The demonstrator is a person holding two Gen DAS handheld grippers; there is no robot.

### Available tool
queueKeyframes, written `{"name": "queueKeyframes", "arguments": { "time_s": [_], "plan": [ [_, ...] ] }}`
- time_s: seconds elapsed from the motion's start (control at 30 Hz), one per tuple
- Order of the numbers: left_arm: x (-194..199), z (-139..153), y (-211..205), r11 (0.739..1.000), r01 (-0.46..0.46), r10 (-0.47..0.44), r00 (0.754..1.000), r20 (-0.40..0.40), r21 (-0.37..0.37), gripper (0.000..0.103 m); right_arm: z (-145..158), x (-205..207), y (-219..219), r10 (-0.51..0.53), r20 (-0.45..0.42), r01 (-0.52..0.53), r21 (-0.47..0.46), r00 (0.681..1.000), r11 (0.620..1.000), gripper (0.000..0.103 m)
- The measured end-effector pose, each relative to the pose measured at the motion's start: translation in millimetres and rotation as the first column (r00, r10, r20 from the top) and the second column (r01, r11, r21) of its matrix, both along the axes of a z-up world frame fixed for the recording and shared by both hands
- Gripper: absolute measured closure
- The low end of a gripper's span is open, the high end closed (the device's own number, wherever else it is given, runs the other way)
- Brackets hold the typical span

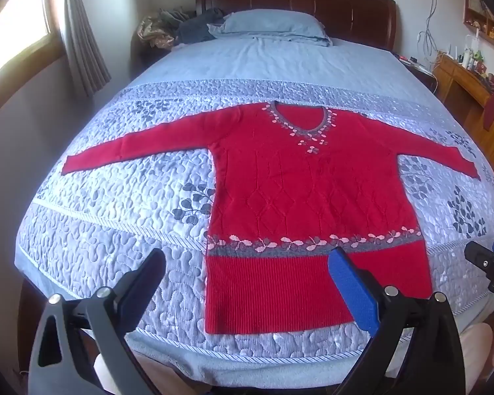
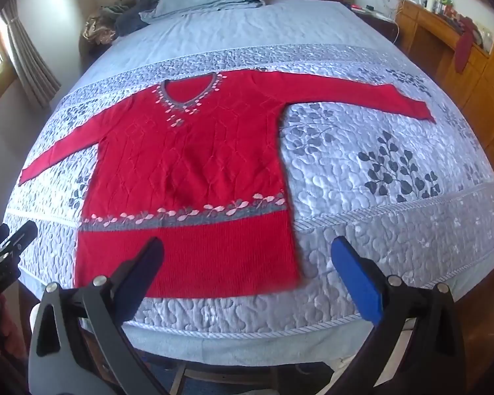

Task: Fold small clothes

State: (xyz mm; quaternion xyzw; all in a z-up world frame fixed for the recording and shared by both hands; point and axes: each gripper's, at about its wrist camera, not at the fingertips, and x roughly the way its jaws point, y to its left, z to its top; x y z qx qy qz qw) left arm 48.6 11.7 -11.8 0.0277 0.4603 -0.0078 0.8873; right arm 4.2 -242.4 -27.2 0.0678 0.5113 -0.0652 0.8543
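Observation:
A red knit sweater (image 1: 299, 191) with a grey V-neck and a grey flowered band lies flat, face up, on the bed, both sleeves spread out; it also shows in the right wrist view (image 2: 187, 171). My left gripper (image 1: 247, 256) is open and empty, held above the sweater's hem near the bed's front edge. My right gripper (image 2: 247, 247) is open and empty, above the hem's right corner. The right gripper also shows at the right edge of the left wrist view (image 1: 490, 260), and the left gripper at the left edge of the right wrist view (image 2: 6, 243).
The quilted blue-grey bedspread (image 1: 115, 230) covers the bed. A blue pillow (image 1: 273, 26) and a heap of clothes (image 1: 174, 26) lie by the dark headboard. A wooden dresser (image 2: 471, 65) stands to the right, a curtained window (image 1: 23, 33) to the left.

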Motion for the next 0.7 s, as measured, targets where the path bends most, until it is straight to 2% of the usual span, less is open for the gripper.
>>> {"name": "queueKeyframes", "arguments": {
  "time_s": [0.4,0.7],
  "plan": [
    [1,-9,-2,1.0,0.009,-0.009,1.0,-0.017,0.01,0.004,1,1,13,0.043,0.0,-0.043,-0.003,0.999,0.999,0.003],
    [-1,-2,-2,1.0,0.008,-0.008,1.0,0.002,0.016,0.004,8,1,10,0.04,0.012,-0.04,-0.007,0.999,0.999,0.003]
  ]
}}
